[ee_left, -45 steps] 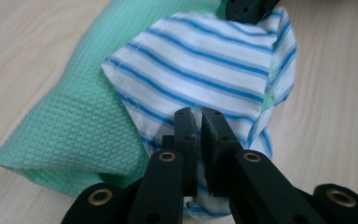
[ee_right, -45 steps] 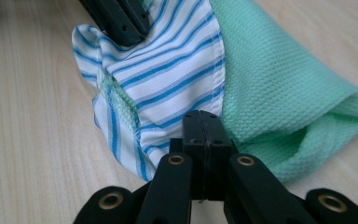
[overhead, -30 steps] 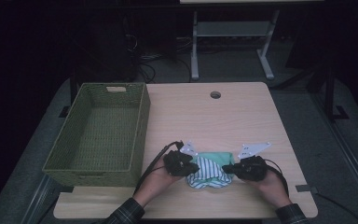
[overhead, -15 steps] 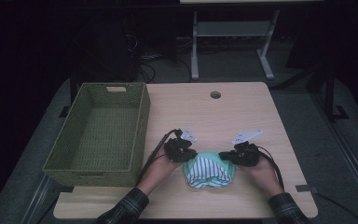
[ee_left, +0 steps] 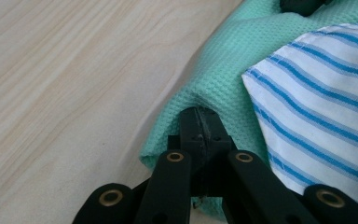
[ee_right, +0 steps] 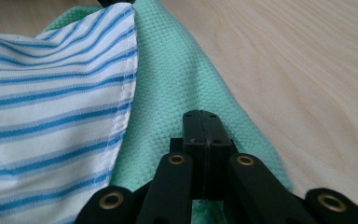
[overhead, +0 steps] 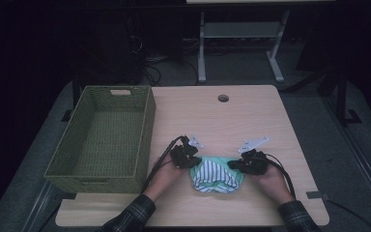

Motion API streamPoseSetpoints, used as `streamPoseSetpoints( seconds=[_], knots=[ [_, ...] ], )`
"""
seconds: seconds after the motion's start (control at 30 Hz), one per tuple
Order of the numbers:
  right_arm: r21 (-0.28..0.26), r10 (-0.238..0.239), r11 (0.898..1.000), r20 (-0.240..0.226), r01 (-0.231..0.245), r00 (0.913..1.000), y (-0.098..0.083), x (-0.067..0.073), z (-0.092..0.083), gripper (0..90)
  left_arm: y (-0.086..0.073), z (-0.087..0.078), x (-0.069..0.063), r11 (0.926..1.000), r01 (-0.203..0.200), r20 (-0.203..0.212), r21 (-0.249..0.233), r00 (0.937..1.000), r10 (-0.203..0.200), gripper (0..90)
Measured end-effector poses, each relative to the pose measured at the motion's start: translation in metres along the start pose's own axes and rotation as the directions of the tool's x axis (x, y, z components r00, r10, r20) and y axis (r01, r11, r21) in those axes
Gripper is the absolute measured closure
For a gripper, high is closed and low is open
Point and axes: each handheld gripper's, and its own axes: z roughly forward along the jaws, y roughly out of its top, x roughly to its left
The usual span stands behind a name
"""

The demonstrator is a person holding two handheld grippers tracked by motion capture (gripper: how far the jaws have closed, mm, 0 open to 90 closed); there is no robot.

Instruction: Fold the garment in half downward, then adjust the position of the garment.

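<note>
Grippers clamped on the green cloth (overhead: 218,175), near table (overhead: 251,116) edge.
Your left gripper (overhead: 191,162) has just closed on its 9 o'clock edge, right gripper (overhead: 235,164) pinches 3 o'clock. Green basket (overhead: 104,140) sits at 9 o'clock, well apart. Both hands have slid nearer you since before; cloth's underside is hidden.

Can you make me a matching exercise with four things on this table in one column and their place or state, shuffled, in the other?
Things:
1. green basket
2. mint cloth
3. striped cloth
4. round hole

Places or states:
A. lies on top of the mint cloth
B. pinched at both sides by the left tool and the right tool
C. in the tabletop near the far edge
D. stands at the table's left side

Pairs: 1-D, 2-B, 3-A, 4-C
</note>
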Motion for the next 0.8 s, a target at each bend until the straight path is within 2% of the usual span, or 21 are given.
streamPoseSetpoints(
  seconds=[0.17, 0.3, 0.37, 0.47, 0.6, 0.8],
  knots=[
    [-0.001, -0.008, 1.0, -0.001, 0.008, 1.0, 0.0, 0.0, 0.0, 89.9, 0.002, 0.0, 0.002, 0.9999, -0.005, -0.002, -0.009, 1.0, 0.005, 88.8],
    [-0.033, 0.004, 0.999, -0.004, -0.004, 1.0, 0.004, 0.0, -0.005, 89.9, 0.003, -0.005, 0.001, 0.9993, 0.005, 0.004, -0.037, 1.0, -0.005, 88.3],
    [-0.052, 0.012, 0.999, -0.009, -0.013, 0.9999, 0.007, -0.001, -0.008, 89.9, 0.005, -0.011, 0.0, 0.9984, 0.009, 0.018, -0.057, 0.9998, -0.008, 88.5],
    [-0.062, 0.008, 0.998, 0.001, -0.008, 1.0, 0.012, -0.003, -0.011, 89.9, 0.006, -0.022, -0.005, 0.992, 0.039, 0.07, -0.12, 0.9971, -0.031, 88.9],
    [-0.073, 0.011, 0.997, -0.002, -0.012, 0.9999, 0.02, -0.009, -0.009, 89.9, 0.005, -0.031, -0.014, 0.9846, 0.05, 0.108, -0.168, 0.9937, -0.032, 89.3],
    [-0.094, 0.022, 0.995, -0.004, -0.022, 0.9998, 0.032, -0.019, -0.002, 90.0, 0.003, -0.036, -0.029, 0.9821, 0.032, 0.139, -0.186, 0.9903, -0.006, 89.3]
  ],
)
